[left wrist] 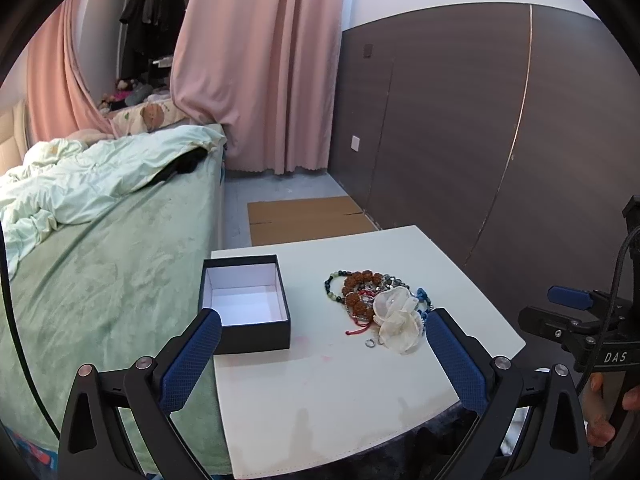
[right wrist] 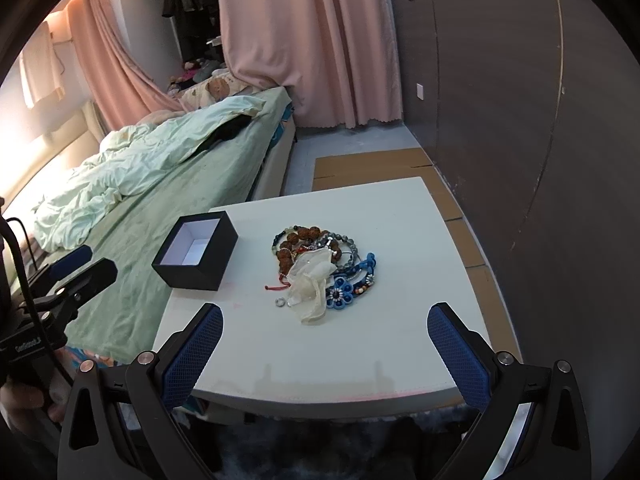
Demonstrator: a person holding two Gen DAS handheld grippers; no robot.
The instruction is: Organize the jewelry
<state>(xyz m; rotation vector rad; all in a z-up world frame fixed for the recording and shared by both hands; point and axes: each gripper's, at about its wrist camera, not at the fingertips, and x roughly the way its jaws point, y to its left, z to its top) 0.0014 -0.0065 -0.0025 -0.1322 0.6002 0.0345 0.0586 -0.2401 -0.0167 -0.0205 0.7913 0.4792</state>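
Two grippers, both empty. Left wrist view: my left gripper [left wrist: 322, 354] hung over the near desk [left wrist: 320, 400] edge, jaws spread wide, nothing between them, aimed between the open black box [left wrist: 245, 304] and the jewelry pile [left wrist: 378, 304]. Box sat at the desk's left edge by the bed [left wrist: 100, 280], lid off, bare inside, probably staged to receive pieces. Right wrist view: my right gripper [right wrist: 324, 354] also stood wide apart, angled down at the pile [right wrist: 324, 272], well short of it. White fabric flower [right wrist: 310, 284] lay on the bead bracelets [right wrist: 304, 240]; small ring [right wrist: 279, 302] loose beside. Nothing sorted yet.
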